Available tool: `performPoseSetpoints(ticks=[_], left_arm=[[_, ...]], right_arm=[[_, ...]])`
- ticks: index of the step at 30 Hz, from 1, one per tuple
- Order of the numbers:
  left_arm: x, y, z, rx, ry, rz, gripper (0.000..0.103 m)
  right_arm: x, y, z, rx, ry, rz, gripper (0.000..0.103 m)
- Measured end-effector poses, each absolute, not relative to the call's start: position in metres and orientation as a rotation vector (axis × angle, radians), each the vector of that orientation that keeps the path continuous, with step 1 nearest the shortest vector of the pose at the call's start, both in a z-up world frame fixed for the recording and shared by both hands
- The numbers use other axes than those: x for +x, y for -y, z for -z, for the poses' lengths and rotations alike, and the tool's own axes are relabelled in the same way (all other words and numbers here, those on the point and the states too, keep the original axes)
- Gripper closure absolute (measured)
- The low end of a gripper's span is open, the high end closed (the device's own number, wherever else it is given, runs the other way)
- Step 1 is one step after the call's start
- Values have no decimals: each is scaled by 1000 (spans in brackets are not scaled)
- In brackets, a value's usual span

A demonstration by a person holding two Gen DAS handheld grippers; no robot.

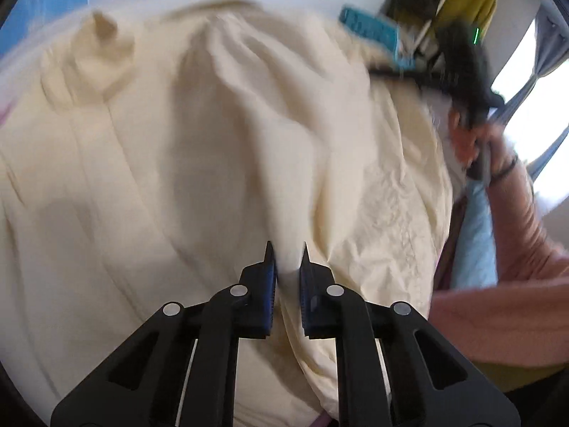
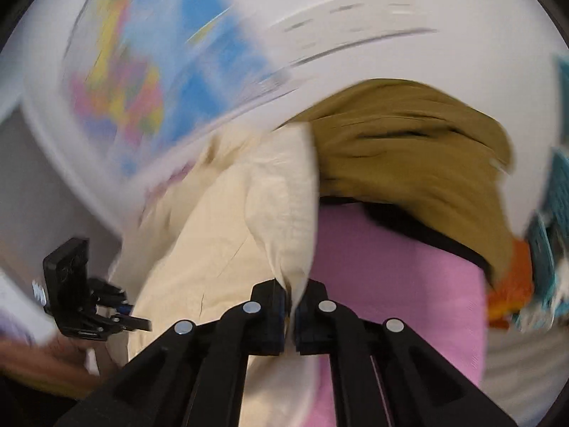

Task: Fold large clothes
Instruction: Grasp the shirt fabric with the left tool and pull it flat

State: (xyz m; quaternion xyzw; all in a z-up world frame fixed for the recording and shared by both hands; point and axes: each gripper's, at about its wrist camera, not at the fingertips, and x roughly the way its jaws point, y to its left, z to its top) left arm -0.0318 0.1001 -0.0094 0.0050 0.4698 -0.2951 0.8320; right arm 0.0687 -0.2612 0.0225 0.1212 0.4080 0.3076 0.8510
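Note:
A large cream garment [image 1: 199,149] fills the left wrist view, spread and rumpled. My left gripper [image 1: 287,259] is shut on a pinched fold of it. In the right wrist view my right gripper [image 2: 292,293] is shut on another edge of the same cream garment [image 2: 227,235], which hangs up and to the left from the jaws. The right gripper's body [image 1: 473,71] shows blurred at the upper right of the left wrist view. The left gripper's body [image 2: 76,284] shows at the lower left of the right wrist view. Both views are motion-blurred.
A pink cloth surface [image 2: 398,277] lies under the cream garment. An olive-yellow garment [image 2: 419,142] lies behind it, with orange [image 2: 512,284] and teal [image 2: 554,195] items at the right. A coloured map [image 2: 142,82] hangs on the white wall. A window with curtains [image 1: 533,82] is at the right.

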Motion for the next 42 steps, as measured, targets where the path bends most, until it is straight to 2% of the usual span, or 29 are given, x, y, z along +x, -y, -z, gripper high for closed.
performPoseSetpoints(ticks=[1, 2, 4, 7, 8, 9, 10, 11, 13, 15, 16, 18, 19, 20, 22, 26, 33, 35, 36, 38, 40, 42], left_arm=[[-29, -102, 1, 15, -960, 620, 76], [-23, -103, -7, 43, -915, 590, 52], [-10, -100, -8, 87, -903, 537, 31], [5, -90, 15, 77, -1010, 534, 33], [7, -97, 22, 53, -1052, 552, 33], [8, -105, 26, 30, -1082, 580, 33], [2, -109, 32, 0, -1107, 619, 31], [-5, -114, 34, -23, -1115, 657, 26], [-22, -114, 37, -53, -1124, 733, 19], [-37, -110, 44, -43, -1133, 788, 16], [-44, -104, 50, -14, -1150, 800, 18], [-48, -95, 63, 42, -1185, 787, 38], [-48, -92, 68, 56, -1210, 793, 56], [-49, -92, 67, 71, -1204, 780, 68], [-49, -99, 57, 90, -1163, 771, 84], [-47, -118, 20, 119, -1051, 705, 92], [-29, -146, -6, 165, -995, 549, 93], [-23, -154, -8, 167, -1002, 520, 93], [-15, -151, -8, 173, -1003, 514, 93], [-14, -154, -7, 189, -1006, 491, 93], [-12, -150, -6, 194, -1007, 483, 93], [-9, -156, -7, 194, -1004, 474, 93]], right_arm=[[71, 272, -14, 276, -873, -608, 100], [75, 281, 2, 296, -904, -566, 100], [83, 285, 30, 318, -971, -505, 99], [91, 287, 59, 392, -1041, -478, 88], [89, 287, 56, 407, -1022, -472, 77], [87, 287, 52, 399, -1008, -468, 58], [84, 286, 44, 386, -983, -474, 51], [79, 284, 34, 361, -947, -479, 47], [76, 282, 21, 323, -914, -468, 47], [76, 282, 8, 320, -884, -495, 47], [77, 280, 3, 315, -872, -502, 47], [74, 272, -6, 285, -844, -528, 47], [75, 263, -12, 259, -830, -542, 47], [78, 253, -18, 222, -825, -556, 46], [82, 235, -25, 154, -816, -567, 44], [104, 188, -38, 0, -806, -571, 28], [168, 104, -19, -281, -874, -475, 17], [178, 85, -3, -402, -891, -430, 20], [180, 82, 1, -428, -895, -420, 50], [188, 87, 3, -401, -934, -425, 93], [191, 109, -11, -258, -912, -458, 95], [197, 146, -27, 0, -905, -522, 97]])
